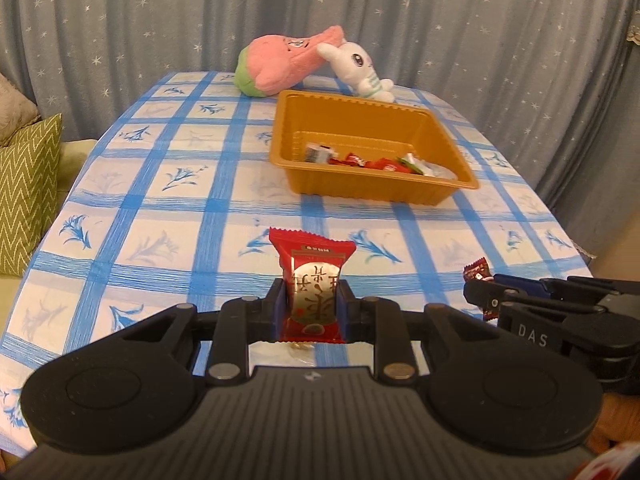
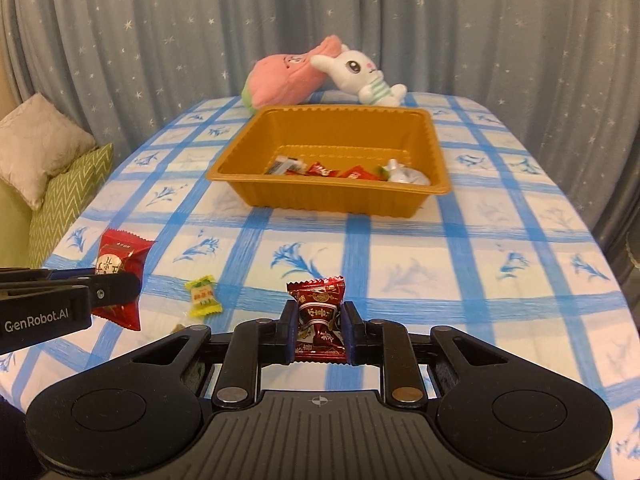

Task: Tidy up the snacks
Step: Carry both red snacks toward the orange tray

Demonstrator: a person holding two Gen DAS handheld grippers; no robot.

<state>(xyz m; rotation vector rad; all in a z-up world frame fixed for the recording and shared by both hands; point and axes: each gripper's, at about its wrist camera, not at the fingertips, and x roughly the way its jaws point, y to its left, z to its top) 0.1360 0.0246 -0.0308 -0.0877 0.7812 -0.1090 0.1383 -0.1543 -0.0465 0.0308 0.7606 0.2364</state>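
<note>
Bright red foil with a silver-white disc marks the red snack packet (image 1: 313, 280) clamped upright between the nearly closed pads of the left gripper (image 1: 312, 300). The right gripper (image 2: 321, 326) is likewise pinched shut, on a dark red wrapped candy (image 2: 320, 320) held upright by its middle, crimped ends free above and below. Gripping each wrapper at the waist probably keeps the soft packet from slipping or folding, and leaves its lower end free to drop cleanly.

Both tools point across the blue-checked tablecloth (image 1: 180, 208) toward the golden plastic tray (image 2: 336, 196), which sits well ahead of them, in front of a pink plush toy (image 2: 286, 78) and a white plush rabbit (image 2: 362, 74). The tray already holds several wrapped snacks along its near side, so it looks like the collecting point, with both packets about to be carried there.

The right wrist view shows what the left does not: a small yellow-green candy (image 2: 203, 295) lying loose on the cloth between the two grippers, not yet gathered, and the left tool from the side with its red packet hanging through the jaws. The left wrist view in turn shows the right tool from the side at its right edge, with only the candy's crimped ends peeking out.
</note>
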